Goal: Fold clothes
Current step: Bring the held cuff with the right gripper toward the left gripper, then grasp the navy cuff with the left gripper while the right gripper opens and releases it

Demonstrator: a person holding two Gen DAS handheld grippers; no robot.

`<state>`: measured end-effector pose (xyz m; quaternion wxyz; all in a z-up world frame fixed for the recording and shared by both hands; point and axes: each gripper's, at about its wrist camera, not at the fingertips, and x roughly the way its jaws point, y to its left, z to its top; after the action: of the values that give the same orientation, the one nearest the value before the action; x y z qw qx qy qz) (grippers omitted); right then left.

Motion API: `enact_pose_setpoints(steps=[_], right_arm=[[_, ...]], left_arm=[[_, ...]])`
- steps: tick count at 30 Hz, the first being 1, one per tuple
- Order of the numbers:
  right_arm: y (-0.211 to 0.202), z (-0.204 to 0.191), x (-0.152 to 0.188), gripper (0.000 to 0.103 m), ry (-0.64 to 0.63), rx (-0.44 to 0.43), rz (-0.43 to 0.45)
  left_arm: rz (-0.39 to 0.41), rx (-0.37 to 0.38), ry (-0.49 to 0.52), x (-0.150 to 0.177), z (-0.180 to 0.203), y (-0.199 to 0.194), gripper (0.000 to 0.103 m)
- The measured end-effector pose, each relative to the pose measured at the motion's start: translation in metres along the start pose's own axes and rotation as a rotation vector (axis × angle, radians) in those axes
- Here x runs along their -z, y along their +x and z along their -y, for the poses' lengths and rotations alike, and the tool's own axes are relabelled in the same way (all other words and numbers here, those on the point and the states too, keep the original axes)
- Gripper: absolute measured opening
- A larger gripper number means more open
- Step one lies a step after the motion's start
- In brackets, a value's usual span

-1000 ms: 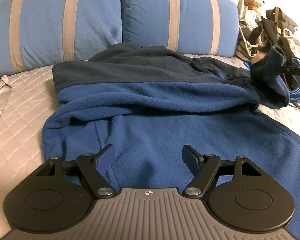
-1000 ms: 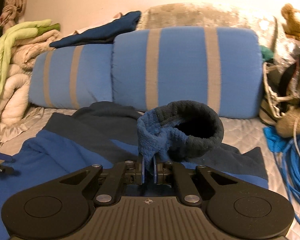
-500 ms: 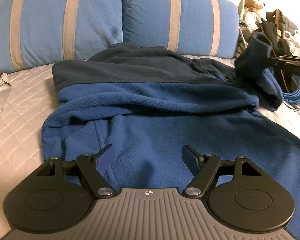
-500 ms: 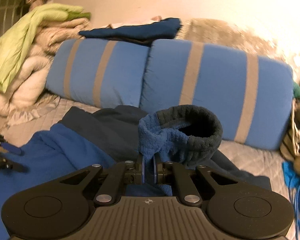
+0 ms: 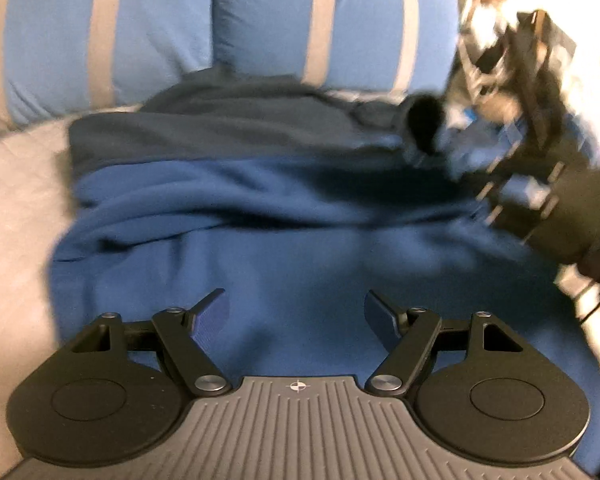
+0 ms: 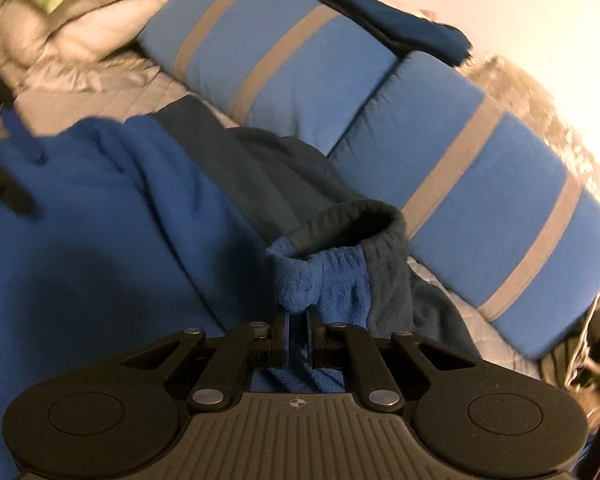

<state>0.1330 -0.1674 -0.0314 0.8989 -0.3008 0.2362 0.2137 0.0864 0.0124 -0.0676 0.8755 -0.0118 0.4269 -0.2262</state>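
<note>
Blue fleece jacket (image 5: 284, 240) spread on the bed (image 5: 16, 200), sleeve cuff (image 6: 340, 264) pinched by one gripper.

Left wrist view: left gripper (image 5: 296, 312) hangs over the jacket's lower half, fingers wide apart with nothing between them, striped pillows (image 5: 148, 28) behind; pretty blurry. Right wrist view: right gripper (image 6: 297, 336) fingers clamped tight on the cuff, lifted above the jacket body.
</note>
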Motion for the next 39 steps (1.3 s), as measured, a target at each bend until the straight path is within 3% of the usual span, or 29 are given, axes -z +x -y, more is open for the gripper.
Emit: enact_pose_setpoints(steps=[4,15,22,26,29,31,35,36,38,39], right_arm=[[-0.001,-0.008,0.006,0.01,-0.058,0.016,0.001],[-0.003,-0.021,0.012,0.01,-0.126,0.037,0.009],[-0.002,-0.026,0.013,0.01,-0.16,0.055,0.01],[-0.006,-0.038,0.017,0.01,-0.266,0.083,0.027],[-0.01,-0.048,0.024,0.01,-0.354,0.095,0.035],[-0.013,-0.051,0.028,0.01,-0.388,0.102,0.043],[-0.018,-0.049,0.033,0.013,-0.383,0.11,0.073],[-0.02,-0.048,0.033,0.016,-0.375,0.12,0.088],[-0.024,-0.044,0.035,0.039,-0.351,0.155,0.122],[-0.026,-0.041,0.035,0.063,-0.336,0.176,0.141]], left_arm=[[0.0,0.169,-0.178,-0.03,-0.005,0.011,0.074],[-0.079,0.386,-0.468,-0.072,0.011,0.104,0.074],[-0.167,0.428,-0.514,-0.075,0.028,0.144,0.074],[-0.167,0.355,-0.602,-0.077,0.024,0.15,0.072],[-0.149,0.327,-0.65,-0.077,0.019,0.15,0.049],[-0.147,0.341,-0.671,-0.078,0.016,0.15,0.021],[-0.11,0.383,-0.673,-0.082,0.016,0.141,0.018],[-0.095,0.397,-0.674,-0.084,0.016,0.139,0.017],[-0.073,0.42,-0.673,-0.087,0.017,0.133,0.017],[-0.064,0.429,-0.67,-0.089,0.018,0.13,0.017]])
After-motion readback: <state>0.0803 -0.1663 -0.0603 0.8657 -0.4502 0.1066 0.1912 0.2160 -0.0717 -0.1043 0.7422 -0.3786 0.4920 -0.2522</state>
